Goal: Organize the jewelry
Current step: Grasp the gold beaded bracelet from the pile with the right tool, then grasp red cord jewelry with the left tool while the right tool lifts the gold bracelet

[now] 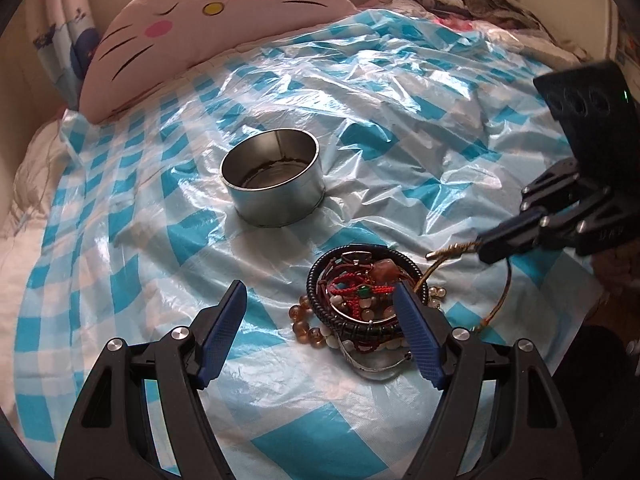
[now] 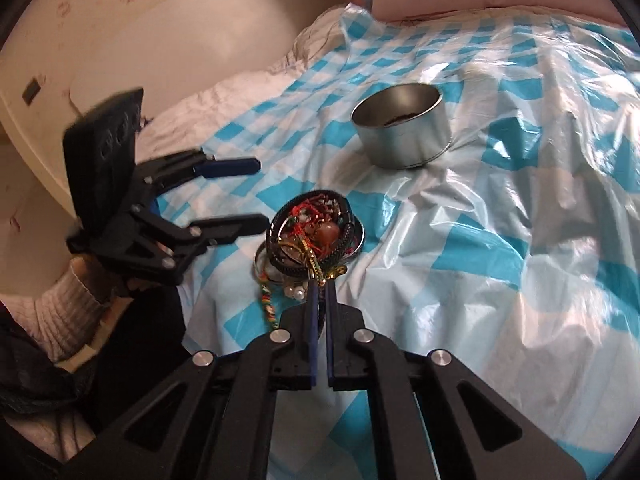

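Observation:
A tangled pile of bracelets and beads (image 1: 360,296) lies on the blue-and-white checked plastic sheet (image 1: 140,200); it also shows in the right wrist view (image 2: 316,236). A round open metal tin (image 1: 272,176) stands beyond it, also seen in the right wrist view (image 2: 402,132). My left gripper (image 1: 320,308) is open, its right finger over the pile's edge. My right gripper (image 2: 320,292) is shut on a thin gold bangle (image 1: 452,250) at the pile's right side; the bangle's wire loop curves down to the sheet.
A pink cat-face pillow (image 1: 208,28) lies at the head of the bed. Crumpled clothes (image 1: 480,0) sit at the far right. A cream headboard or wall (image 2: 140,40) runs along the left of the bed.

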`<state>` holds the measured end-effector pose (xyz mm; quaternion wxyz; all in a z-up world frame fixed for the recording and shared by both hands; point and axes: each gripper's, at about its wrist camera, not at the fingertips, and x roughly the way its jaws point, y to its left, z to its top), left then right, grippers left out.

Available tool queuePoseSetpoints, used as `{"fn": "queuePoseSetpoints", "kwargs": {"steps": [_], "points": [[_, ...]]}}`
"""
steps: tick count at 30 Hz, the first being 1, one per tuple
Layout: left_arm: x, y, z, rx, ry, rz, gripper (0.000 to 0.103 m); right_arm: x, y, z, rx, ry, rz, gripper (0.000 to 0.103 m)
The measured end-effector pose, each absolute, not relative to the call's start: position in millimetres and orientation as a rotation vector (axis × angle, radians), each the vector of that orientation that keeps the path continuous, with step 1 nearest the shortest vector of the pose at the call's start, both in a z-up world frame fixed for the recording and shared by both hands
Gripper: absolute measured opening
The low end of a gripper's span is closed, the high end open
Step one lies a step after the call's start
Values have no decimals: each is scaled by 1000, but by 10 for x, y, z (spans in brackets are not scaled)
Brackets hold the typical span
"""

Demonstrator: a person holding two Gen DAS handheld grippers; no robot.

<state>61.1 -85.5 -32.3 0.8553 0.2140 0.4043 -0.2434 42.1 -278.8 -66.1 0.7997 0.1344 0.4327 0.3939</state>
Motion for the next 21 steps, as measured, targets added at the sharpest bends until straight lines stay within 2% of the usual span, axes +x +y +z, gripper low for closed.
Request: {"fn": "queuePoseSetpoints", "kwargs": {"steps": [5,7,9,10,11,18,21], "points": [[588,-1087,-412,636,809,-602,72,301,-3209,-635,484,838,756,4],[626,-1147,-478,682,815,-621,69,302,-3306,-705,528,840,722,4],[702,-1164,-543,681,862,-647,49,339,-3343,-797,558,861,698,4],[729,-1161,-562,660,883,-663,43,356,-3355,-830,574,869,688,4],[754,-1162,-576,646,903,-670,29,361,-3366,-872,591,876,685,4],[710,-1107,-529,581,912,-655,9,310,-3470,-932,640,868,679,4],[713,-1034,-449,508,929,-666,8,290,-3482,-891,672,844,680,4]]}}
